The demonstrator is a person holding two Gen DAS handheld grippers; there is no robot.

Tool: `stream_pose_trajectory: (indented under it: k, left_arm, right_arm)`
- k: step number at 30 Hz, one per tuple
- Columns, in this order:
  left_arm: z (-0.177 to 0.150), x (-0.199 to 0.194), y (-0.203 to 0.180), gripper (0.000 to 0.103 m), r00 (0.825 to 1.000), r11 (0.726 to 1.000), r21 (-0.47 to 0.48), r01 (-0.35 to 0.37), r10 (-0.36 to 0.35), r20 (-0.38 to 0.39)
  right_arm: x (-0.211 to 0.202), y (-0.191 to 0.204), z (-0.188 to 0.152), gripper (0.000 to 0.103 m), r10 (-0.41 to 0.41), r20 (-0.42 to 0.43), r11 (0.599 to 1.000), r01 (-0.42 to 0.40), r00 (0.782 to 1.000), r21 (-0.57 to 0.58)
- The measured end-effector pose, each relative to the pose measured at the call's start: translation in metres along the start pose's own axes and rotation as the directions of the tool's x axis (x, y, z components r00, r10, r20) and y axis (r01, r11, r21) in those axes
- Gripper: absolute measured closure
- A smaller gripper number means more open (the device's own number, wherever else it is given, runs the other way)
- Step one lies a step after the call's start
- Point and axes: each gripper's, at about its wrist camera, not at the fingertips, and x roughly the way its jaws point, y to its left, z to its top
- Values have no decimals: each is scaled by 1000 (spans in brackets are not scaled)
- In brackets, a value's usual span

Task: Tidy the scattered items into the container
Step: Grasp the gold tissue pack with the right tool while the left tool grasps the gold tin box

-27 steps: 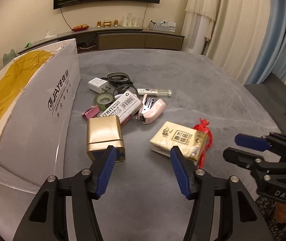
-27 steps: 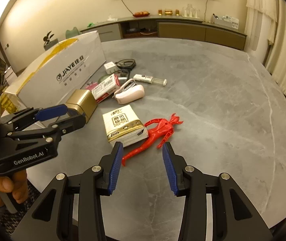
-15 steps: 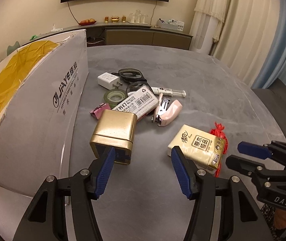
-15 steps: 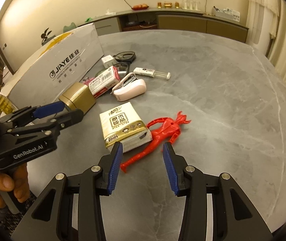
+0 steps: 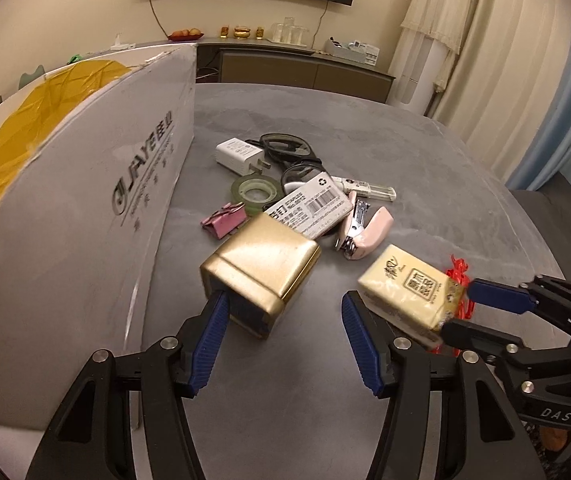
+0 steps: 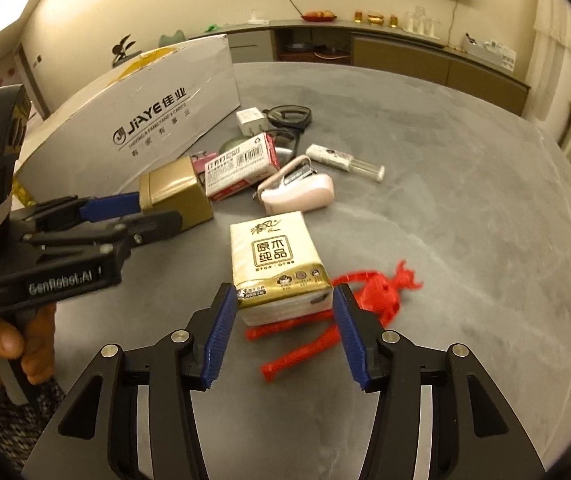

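A white cardboard box [image 5: 85,208] [image 6: 165,116] stands on the left of the grey table. Beside it lies a gold tin [image 5: 261,268] [image 6: 175,192]; my left gripper [image 5: 285,340] [image 6: 133,210] is open, its left finger at the tin's near corner. A tissue pack [image 6: 277,264] [image 5: 409,288] lies in front of my right gripper [image 6: 283,328] [image 5: 481,312], which is open with its fingertips either side of the pack's near end. A red toy figure [image 6: 365,300] lies beside and partly under the pack.
Further back lie a pink stapler [image 6: 297,192], a staples box [image 6: 241,164], a pink clip [image 5: 223,220], a tape roll [image 5: 255,190], a white charger [image 5: 239,156], black glasses [image 5: 285,148] and a small clear-capped tube [image 6: 345,160]. A hand [image 6: 9,344] holds the left gripper's handle.
Both grippers have moved forward and lower. The left now reaches the gold tin, and the right has shifted left from the red figure to straddle the tissue pack's near end.
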Motion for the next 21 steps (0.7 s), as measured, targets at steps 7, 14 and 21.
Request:
stream_pose_trajectory:
  k: [7, 14, 21]
  left_arm:
    - [11, 11, -1, 42, 998, 998, -17, 61, -61, 7]
    - [13, 7, 1, 42, 994, 994, -30, 105, -104, 19]
    - [13, -1, -7, 41, 995, 996, 29, 84, -86, 44]
  right_arm:
    - [15, -2, 9, 50, 134, -26, 989, -132, 991, 60]
    - [13, 8, 10, 49, 130, -13, 991, -130, 991, 33]
    - [22, 2, 11, 48, 45, -38, 998, -43, 998, 47]
